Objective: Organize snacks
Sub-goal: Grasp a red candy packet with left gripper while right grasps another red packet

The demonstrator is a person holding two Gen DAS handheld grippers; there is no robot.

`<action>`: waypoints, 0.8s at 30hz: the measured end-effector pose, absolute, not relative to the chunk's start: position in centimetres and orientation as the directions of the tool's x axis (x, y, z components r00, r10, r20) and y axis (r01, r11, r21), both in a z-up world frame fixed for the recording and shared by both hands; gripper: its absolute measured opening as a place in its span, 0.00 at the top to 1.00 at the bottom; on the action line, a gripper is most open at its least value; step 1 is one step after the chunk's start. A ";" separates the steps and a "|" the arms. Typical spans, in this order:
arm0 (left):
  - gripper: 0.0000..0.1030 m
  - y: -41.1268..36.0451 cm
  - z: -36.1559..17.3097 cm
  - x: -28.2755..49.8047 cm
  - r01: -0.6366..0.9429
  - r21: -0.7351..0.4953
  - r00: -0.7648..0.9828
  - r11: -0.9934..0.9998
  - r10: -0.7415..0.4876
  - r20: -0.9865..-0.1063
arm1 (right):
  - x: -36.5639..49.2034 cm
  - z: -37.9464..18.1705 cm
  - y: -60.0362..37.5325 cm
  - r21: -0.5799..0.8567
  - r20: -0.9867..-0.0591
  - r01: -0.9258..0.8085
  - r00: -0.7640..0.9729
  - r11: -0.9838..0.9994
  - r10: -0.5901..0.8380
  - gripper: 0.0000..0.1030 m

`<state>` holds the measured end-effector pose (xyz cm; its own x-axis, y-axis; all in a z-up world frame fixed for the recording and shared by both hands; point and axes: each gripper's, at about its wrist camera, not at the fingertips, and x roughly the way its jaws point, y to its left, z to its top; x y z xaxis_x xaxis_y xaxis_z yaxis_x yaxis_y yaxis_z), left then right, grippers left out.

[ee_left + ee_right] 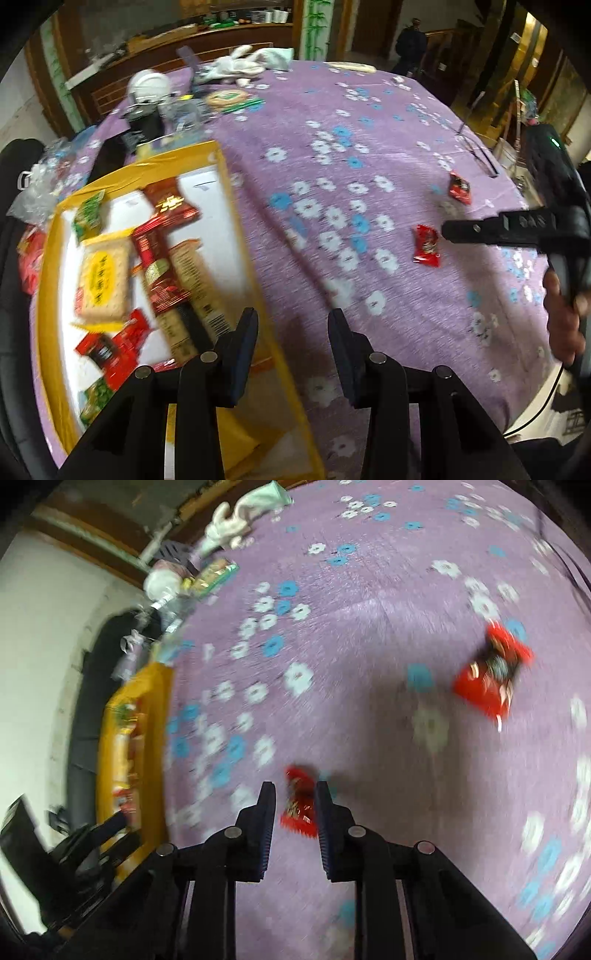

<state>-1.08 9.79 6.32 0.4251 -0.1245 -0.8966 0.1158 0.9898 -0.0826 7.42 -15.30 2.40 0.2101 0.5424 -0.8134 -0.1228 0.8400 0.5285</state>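
Observation:
A yellow-rimmed box (177, 155) on the left of the purple flowered tablecloth holds several snack packs: biscuits, red wafer bars, green packets. My left gripper (291, 321) hovers over the box's right rim, open and empty. A small red packet (426, 245) lies right of centre, with my right gripper (445, 230) at its edge. In the right wrist view that red packet (299, 808) stands pinched between the two pads of my right gripper (294, 794), down at the cloth. A second red packet (491, 672) lies apart, farther right. The box (155, 686) is far left.
A white plush toy (240, 64), a white helmet-like object (147, 83), a black container (144, 125) and a round green-labelled pack (225, 98) crowd the far left. Crumpled plastic bags (33, 192) sit beside the box. A hand (565, 314) holds the right gripper.

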 end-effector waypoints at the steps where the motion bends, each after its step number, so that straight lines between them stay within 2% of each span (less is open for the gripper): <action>1: 0.60 9.5 6.3 -0.7 0.124 -0.103 0.414 0.987 -0.146 -0.899 | 6.9 2.7 -16.1 0.523 -0.814 -0.103 0.235 0.846 0.532 0.80; 7: 0.60 5.9 6.0 2.4 0.176 -0.246 0.316 0.953 -0.291 -0.903 | 3.5 2.8 -20.8 0.493 -0.834 0.043 0.311 0.869 0.457 0.80; 11: 0.60 2.6 5.5 4.3 0.216 -0.260 0.282 0.941 -0.315 -0.906 | 2.3 2.5 -22.2 0.500 -0.831 0.088 0.327 0.861 0.450 0.80; 17: 0.61 -2.3 3.7 6.6 0.292 -0.208 0.260 0.934 -0.287 -0.922 | 0.3 2.9 -23.4 0.473 -0.840 0.098 0.350 0.875 0.415 0.80; 22: 0.76 -4.2 1.8 7.2 0.333 -0.164 0.246 0.929 -0.253 -0.936 | -0.3 3.2 -25.1 0.467 -0.841 0.117 0.365 0.876 0.400 0.80; 24: 0.77 -4.4 1.6 7.0 0.343 -0.131 0.283 0.930 -0.235 -0.930 | -0.1 3.3 -25.4 0.466 -0.841 0.120 0.368 0.877 0.397 0.80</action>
